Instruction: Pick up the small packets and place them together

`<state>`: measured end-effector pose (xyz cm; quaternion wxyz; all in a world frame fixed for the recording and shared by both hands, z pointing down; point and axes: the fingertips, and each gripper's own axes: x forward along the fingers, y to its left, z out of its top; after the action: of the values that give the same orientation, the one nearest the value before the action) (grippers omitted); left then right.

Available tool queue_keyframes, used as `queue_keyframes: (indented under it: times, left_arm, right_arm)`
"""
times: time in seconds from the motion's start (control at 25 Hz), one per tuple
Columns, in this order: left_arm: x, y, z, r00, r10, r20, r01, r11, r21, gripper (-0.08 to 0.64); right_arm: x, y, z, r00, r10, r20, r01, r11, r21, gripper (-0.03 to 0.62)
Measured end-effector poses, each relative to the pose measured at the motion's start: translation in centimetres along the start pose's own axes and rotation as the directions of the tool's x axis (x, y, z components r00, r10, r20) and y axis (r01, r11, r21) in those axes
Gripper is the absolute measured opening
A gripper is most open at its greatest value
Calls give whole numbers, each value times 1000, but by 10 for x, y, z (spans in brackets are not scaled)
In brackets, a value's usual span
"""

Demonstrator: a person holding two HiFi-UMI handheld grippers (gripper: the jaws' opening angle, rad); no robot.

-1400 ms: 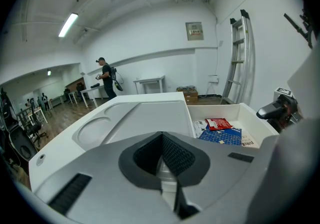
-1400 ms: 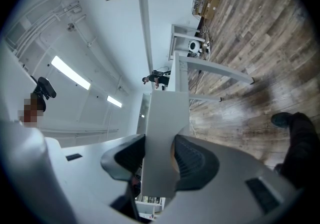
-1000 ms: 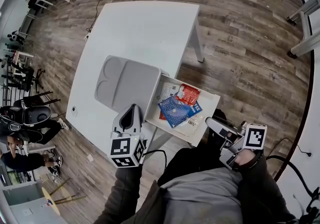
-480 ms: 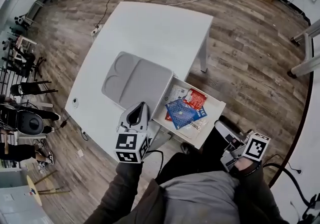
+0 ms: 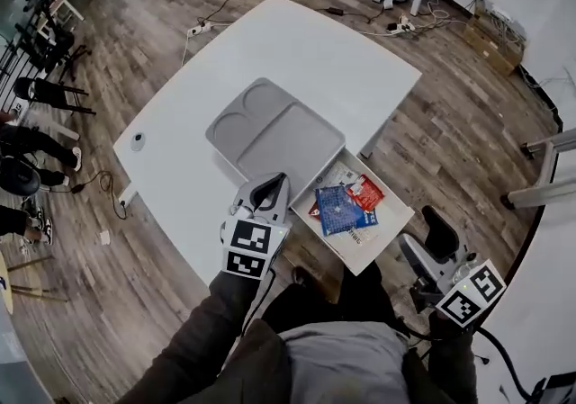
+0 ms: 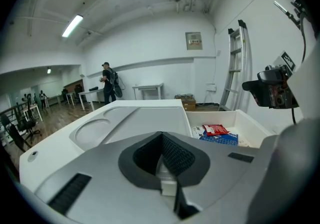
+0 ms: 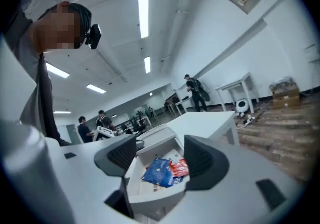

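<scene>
Drawer (image 5: 394, 219) holds blue packet (image 5: 340, 209) touching red packet (image 5: 369, 193)

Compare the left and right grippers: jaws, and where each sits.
Jaws: the left gripper's are together; the right gripper's stand wide apart, having just been opening.
Place: the left gripper is over the table's near edge, beside the grey tray; the right gripper is off the table, before the open drawer.
Aim: the left looks over the tray, the right straight at the packets in the drawer.
Shared: neither holds anything.
</scene>
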<state>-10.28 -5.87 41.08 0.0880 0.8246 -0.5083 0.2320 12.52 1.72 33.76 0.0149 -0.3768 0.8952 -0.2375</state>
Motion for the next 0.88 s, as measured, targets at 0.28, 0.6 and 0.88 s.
queue_keyframes:
  times: [0.28, 0.6, 0.88]
  left_arm:
    - [2, -3, 0, 999, -34, -38, 33, 999, -37, -3]
    - [3, 8, -1, 997, 64, -33, -69, 980, -185, -3]
    - [4, 20, 5, 983, 181, -40, -185, 946, -267, -3]
  right_arm:
    - [64, 37, -3, 915, 229, -332, -296, 941, -164, 305]
    - [108, 59, -65, 613, 408, -677, -680, 709, -188, 305]
    - [115, 59, -108, 404, 355, -843, -826, 539, -169, 305]
